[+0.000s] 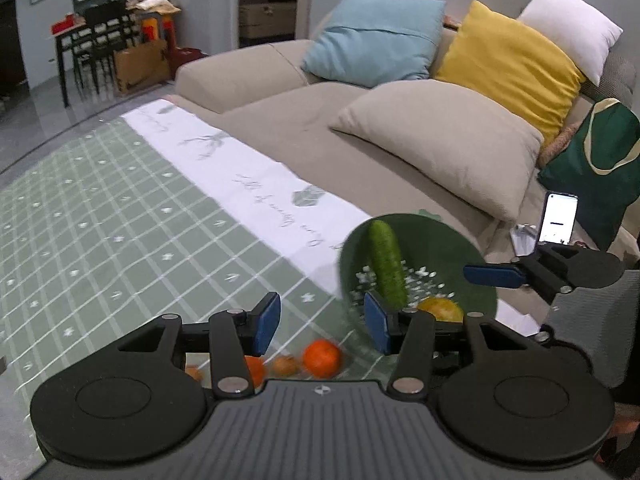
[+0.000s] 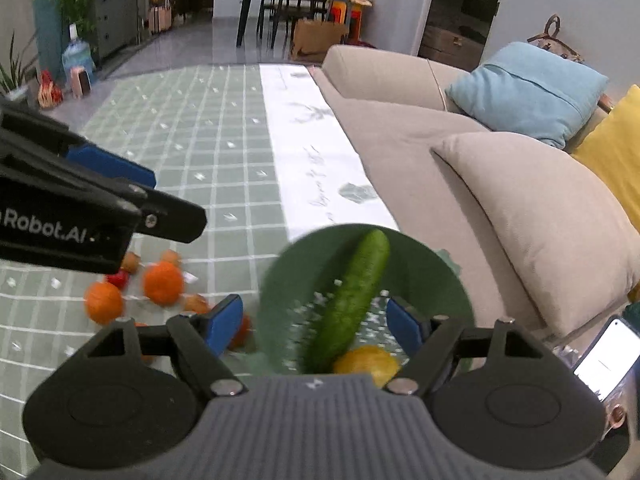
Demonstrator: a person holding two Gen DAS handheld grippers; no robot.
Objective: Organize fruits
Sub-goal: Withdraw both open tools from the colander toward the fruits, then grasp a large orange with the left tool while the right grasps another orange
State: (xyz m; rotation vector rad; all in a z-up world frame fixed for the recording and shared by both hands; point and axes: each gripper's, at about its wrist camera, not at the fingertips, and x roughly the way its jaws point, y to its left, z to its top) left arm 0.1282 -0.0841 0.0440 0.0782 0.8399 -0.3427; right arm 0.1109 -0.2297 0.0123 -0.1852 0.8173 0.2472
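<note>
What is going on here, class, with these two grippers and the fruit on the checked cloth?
A person is sorting produce with a handheld gripper in each hand. A green bowl already holds a cucumber and a yellow fruit. Several oranges and smaller fruits lie loose on the checked cloth beside the bowl. The left gripper and the right gripper are both open and empty, raised above the fruit, with nothing between their fingers.
</note>
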